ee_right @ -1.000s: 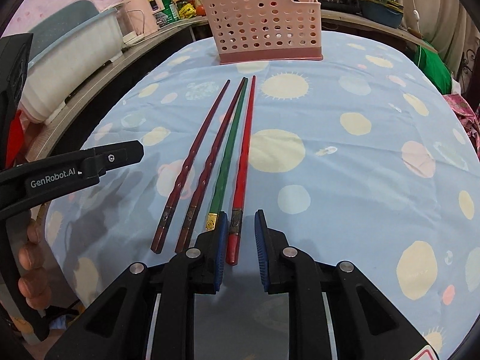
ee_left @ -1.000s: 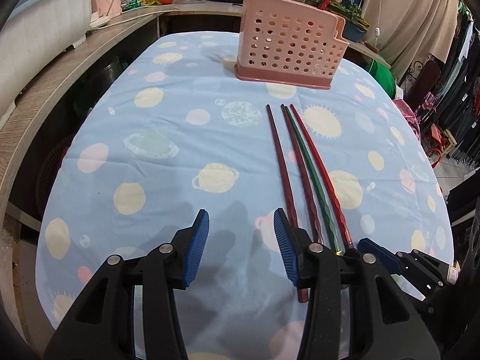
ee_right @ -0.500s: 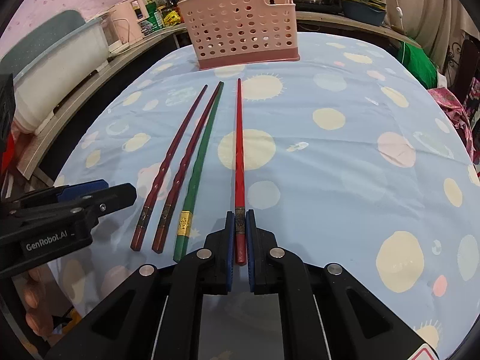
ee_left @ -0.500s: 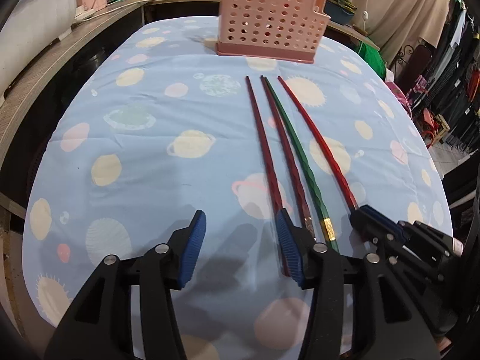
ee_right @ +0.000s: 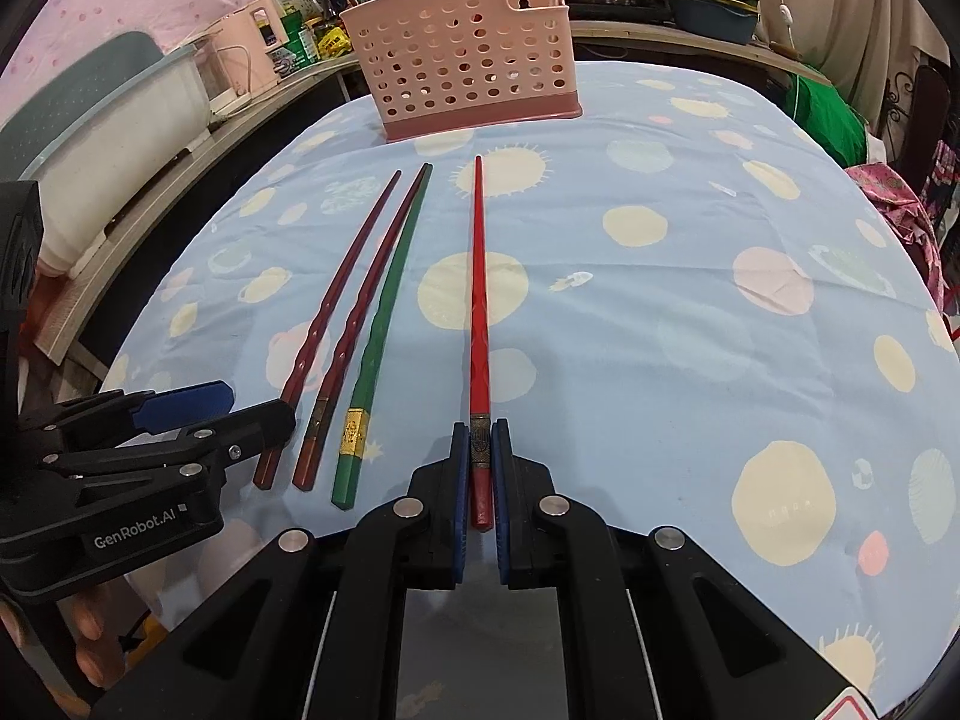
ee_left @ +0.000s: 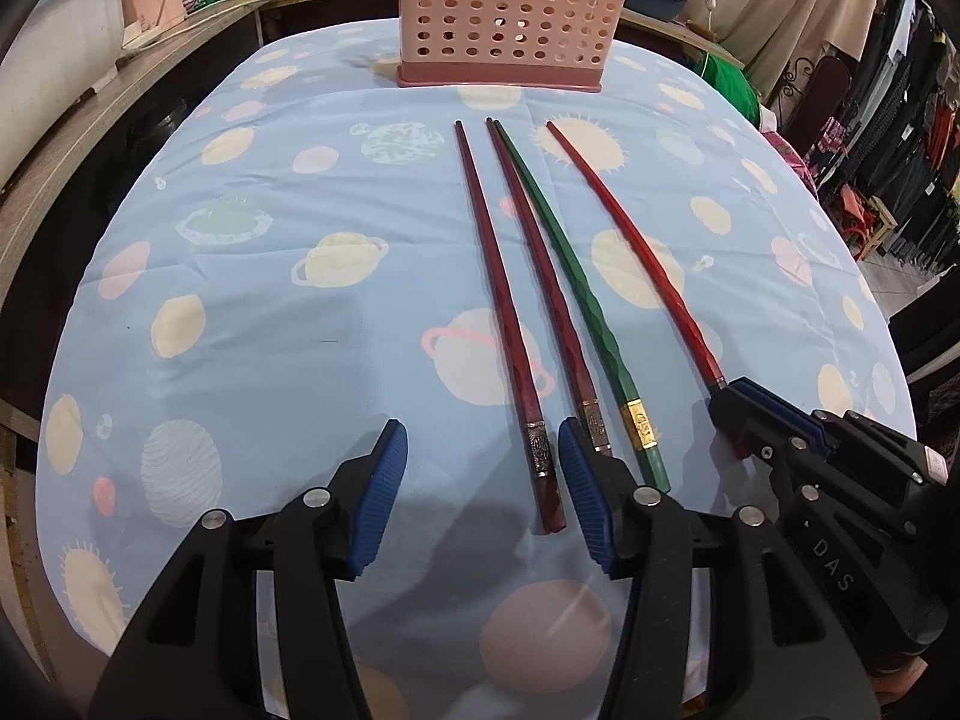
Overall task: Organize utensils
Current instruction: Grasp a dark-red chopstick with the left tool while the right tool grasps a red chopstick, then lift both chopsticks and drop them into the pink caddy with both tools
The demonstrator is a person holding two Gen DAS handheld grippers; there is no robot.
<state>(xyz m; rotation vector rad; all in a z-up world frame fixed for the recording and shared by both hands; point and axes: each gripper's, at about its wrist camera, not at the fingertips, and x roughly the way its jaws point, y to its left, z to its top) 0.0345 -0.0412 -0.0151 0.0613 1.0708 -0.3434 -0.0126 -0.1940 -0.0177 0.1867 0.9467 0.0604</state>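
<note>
The right claw (ee_right: 480,468) was clamped on the butt of the red chopstick (ee_right: 478,300), lying on the bench (ee_right: 690,312) before the pink holder (ee_right: 474,66). The left claw (ee_left: 480,498) was spread around a maroon chopstick (ee_left: 501,300), ungripped. Lifting should be kept level. "GenRobot.AI" and "DAS" were legible.

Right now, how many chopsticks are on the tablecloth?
4: two dark red chopsticks and a green chopstick lying side by side, plus a red chopstick clamped in the right claw.
</note>
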